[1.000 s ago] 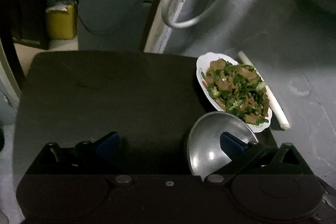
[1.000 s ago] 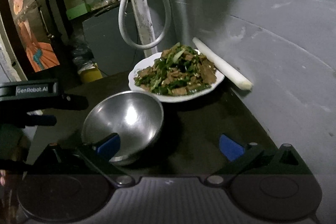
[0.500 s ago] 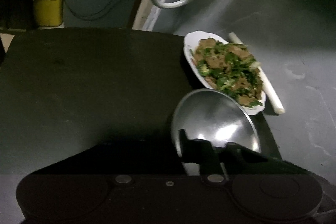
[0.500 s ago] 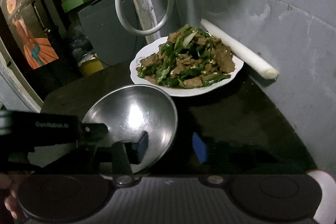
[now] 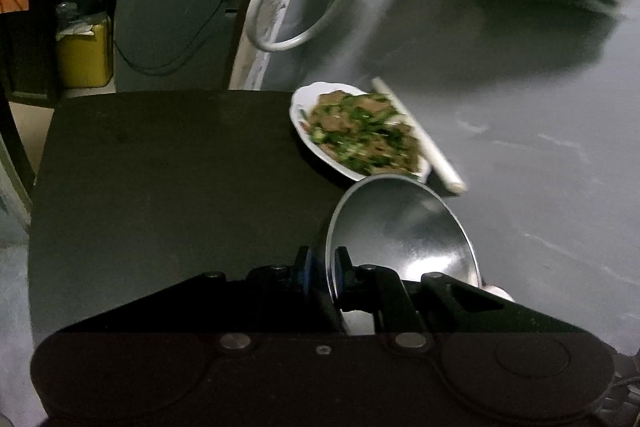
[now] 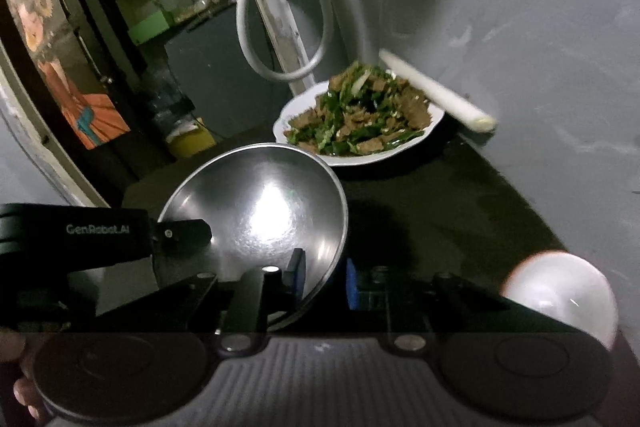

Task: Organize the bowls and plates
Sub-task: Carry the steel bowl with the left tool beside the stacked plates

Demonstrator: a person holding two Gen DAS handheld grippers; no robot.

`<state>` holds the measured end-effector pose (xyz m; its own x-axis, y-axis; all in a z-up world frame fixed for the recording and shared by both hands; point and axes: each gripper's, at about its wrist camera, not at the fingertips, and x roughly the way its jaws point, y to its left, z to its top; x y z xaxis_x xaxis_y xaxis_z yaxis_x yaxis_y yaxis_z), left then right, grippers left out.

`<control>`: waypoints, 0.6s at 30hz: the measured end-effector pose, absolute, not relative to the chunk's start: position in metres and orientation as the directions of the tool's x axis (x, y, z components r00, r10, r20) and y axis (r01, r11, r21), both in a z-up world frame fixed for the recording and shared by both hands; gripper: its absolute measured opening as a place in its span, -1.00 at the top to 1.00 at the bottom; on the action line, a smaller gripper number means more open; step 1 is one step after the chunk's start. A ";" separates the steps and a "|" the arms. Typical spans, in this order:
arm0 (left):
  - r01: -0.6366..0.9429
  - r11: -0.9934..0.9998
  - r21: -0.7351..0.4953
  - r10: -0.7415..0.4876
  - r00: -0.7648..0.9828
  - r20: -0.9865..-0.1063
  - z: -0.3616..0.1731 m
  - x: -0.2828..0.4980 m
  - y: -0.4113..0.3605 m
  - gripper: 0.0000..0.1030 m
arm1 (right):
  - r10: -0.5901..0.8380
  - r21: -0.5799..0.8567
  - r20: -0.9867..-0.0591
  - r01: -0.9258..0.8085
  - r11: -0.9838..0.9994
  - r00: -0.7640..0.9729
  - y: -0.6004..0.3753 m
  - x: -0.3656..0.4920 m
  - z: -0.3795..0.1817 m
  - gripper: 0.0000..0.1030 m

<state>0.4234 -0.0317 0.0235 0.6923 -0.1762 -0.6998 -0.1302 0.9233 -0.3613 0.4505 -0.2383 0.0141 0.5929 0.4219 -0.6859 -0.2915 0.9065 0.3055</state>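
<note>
We see the left gripper [image 5: 320,269] clamped on the bowl [image 5: 400,227] rim, right gripper [image 6: 322,279] likewise pinching the opposite rim, bowl tilted over the desk [image 5: 160,167], just before the plate [image 5: 360,135].

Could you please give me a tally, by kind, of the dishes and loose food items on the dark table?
Steel bowl, both grippers' jaws shut on its rim (left gripper, right gripper): 1
White plate of stir-fried food: 1
White leek stalk behind the plate: 1
Total: 3
</note>
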 end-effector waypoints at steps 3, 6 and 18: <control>-0.104 0.930 -0.352 -0.186 0.693 -0.696 0.037 0.393 -0.051 0.75 | 0.435 0.311 -0.673 -0.304 0.900 0.598 -0.254 0.425 0.031 0.55; -0.080 0.931 -0.356 -0.212 0.675 -0.707 0.041 0.360 -0.071 0.73 | 0.430 0.297 -0.673 -0.313 0.902 0.602 -0.271 0.395 0.045 0.55; -0.021 0.920 -0.392 -0.334 0.481 -0.810 0.000 0.284 -0.139 0.69 | 0.363 0.261 -0.773 -0.260 0.930 0.521 -0.346 0.287 0.038 0.55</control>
<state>0.2837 -0.1390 -0.0001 0.4813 -0.3341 -0.8104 -0.0211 0.9198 -0.3917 0.2873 -0.3459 0.0381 0.5206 0.3625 -0.7730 -0.2603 0.9297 0.2607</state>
